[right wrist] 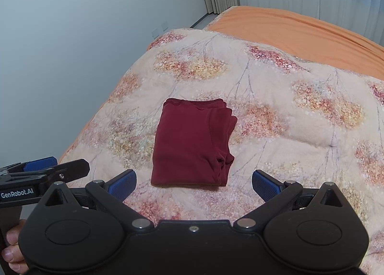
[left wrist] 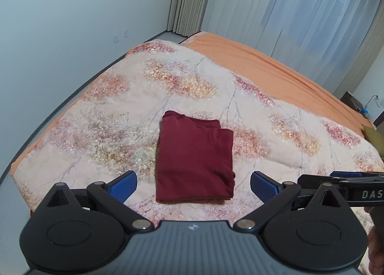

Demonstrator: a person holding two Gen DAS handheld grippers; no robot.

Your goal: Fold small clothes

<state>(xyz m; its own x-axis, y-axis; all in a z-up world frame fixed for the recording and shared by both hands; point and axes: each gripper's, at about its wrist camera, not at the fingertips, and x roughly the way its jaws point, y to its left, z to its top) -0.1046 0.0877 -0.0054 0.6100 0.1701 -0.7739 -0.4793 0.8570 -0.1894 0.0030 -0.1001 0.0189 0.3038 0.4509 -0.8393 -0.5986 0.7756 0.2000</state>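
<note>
Floral quilt (left wrist: 115, 116) under folded maroon garment (left wrist: 194, 162), long axis away from camera; both tongs (left wrist: 193, 185) (right wrist: 194, 185) apart, empty.

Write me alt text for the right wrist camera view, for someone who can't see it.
A dark red garment, folded into a neat rectangle, lies on a floral quilt over an orange bed sheet. The right gripper frames it from below, blue-padded fingers spread wide and holding nothing. The left gripper pokes in at the left edge.
</note>
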